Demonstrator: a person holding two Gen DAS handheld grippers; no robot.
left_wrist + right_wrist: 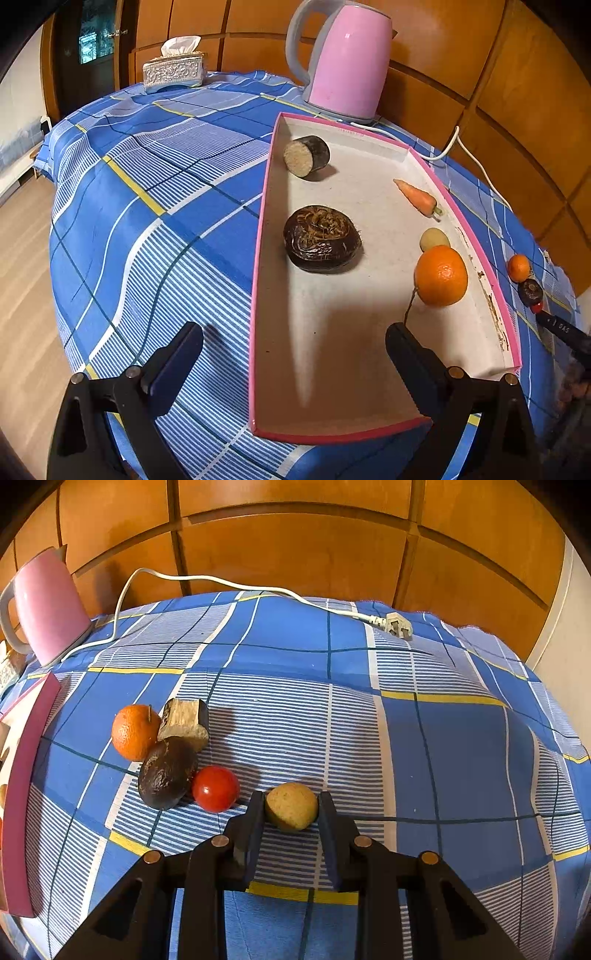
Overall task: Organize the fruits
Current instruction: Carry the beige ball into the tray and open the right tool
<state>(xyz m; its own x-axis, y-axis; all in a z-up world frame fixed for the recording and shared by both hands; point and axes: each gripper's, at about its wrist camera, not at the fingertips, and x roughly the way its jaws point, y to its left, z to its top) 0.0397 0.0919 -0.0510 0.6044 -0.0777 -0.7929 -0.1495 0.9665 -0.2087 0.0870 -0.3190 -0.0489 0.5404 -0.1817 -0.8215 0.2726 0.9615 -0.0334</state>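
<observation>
Right gripper (291, 808) clenched on a small round yellowish fruit (291, 806) resting on the blue plaid tablecloth (424, 738); the pads meet its curved sides near the fingertips. Left gripper (295, 354) hangs released and empty over the near end of the pink-rimmed tray (258, 258). Risk: the smooth, rounded fruit may squirt forward out of so shallow a grip on lifting, then roll into the adjacent tomato (215, 788) or off the table.
</observation>
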